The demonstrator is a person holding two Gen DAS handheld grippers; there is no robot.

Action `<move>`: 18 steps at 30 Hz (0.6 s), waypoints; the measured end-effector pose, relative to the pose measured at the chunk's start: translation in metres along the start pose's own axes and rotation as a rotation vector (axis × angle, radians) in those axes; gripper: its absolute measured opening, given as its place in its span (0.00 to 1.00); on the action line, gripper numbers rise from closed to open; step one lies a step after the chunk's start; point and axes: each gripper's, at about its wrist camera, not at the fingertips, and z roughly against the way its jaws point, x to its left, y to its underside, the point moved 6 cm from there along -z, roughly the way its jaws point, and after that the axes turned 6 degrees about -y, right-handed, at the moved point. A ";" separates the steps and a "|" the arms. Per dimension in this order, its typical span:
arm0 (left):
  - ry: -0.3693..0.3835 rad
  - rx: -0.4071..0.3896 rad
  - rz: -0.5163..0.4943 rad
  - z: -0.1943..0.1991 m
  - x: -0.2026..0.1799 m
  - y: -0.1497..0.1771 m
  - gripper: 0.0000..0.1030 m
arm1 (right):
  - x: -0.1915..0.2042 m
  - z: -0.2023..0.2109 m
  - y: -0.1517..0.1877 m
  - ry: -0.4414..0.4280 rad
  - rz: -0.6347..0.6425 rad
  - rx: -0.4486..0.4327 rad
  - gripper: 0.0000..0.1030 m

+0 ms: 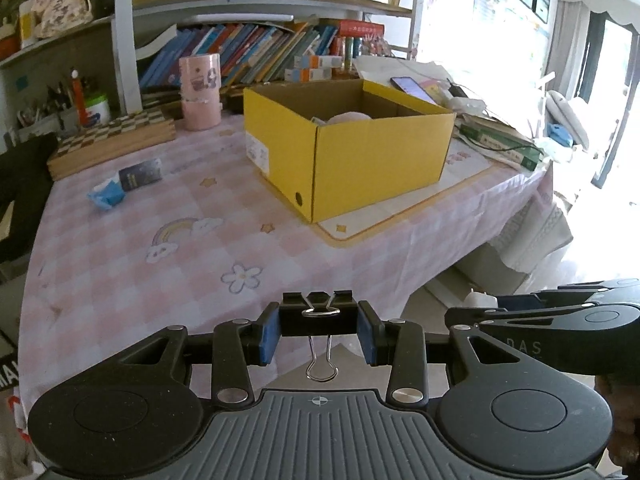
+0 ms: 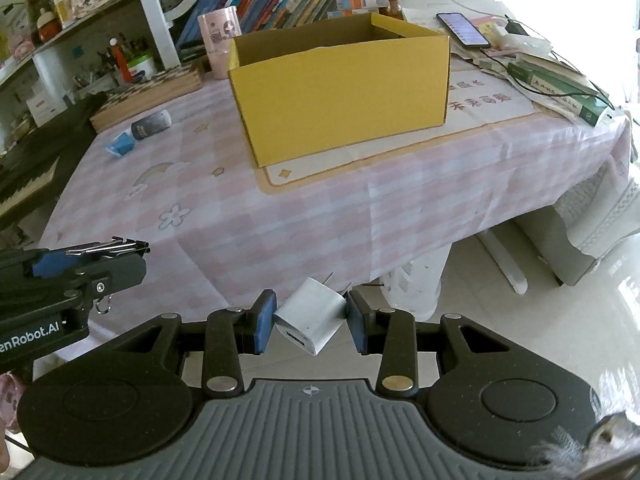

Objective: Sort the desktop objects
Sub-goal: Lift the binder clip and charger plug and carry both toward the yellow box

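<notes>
My left gripper (image 1: 318, 330) is shut on a black binder clip (image 1: 318, 314), held at the near edge of the table; it also shows in the right wrist view (image 2: 116, 254). My right gripper (image 2: 310, 322) is shut on a white USB charger plug (image 2: 310, 320), held off the table's near corner, to the right of the left gripper. A yellow cardboard box (image 1: 348, 144) stands open on the table, also in the right wrist view (image 2: 340, 88); something pale pink (image 1: 348, 117) lies inside. A dark small box (image 1: 141, 174) and a blue packet (image 1: 106, 193) lie at the far left.
The table wears a pink checked cloth (image 1: 180, 260). A wooden chessboard (image 1: 112, 140) and pink cups (image 1: 200, 92) stand at the back left. Books, a phone (image 1: 412, 88) and cables pile up at the right. Bookshelves rise behind. Floor lies to the right.
</notes>
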 end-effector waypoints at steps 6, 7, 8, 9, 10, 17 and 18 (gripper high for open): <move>0.004 -0.003 -0.004 -0.012 -0.007 -0.012 0.37 | -0.009 -0.006 -0.013 -0.001 0.010 0.000 0.35; 0.004 -0.004 -0.005 -0.014 -0.008 -0.014 0.37 | -0.011 -0.007 -0.015 -0.001 0.011 0.001 0.35; 0.004 -0.006 -0.008 -0.016 -0.010 -0.016 0.37 | -0.012 -0.008 -0.016 -0.001 0.011 0.001 0.35; 0.005 -0.007 -0.010 -0.017 -0.011 -0.018 0.37 | -0.013 -0.009 -0.017 -0.001 0.011 0.002 0.35; 0.006 -0.010 -0.014 -0.019 -0.012 -0.020 0.37 | -0.015 -0.010 -0.020 -0.002 0.012 0.003 0.35; 0.004 -0.041 -0.050 -0.030 -0.024 -0.038 0.37 | -0.028 -0.020 -0.040 -0.004 0.016 -0.001 0.35; 0.003 -0.045 -0.055 -0.031 -0.026 -0.041 0.37 | -0.030 -0.022 -0.044 -0.005 0.018 -0.004 0.35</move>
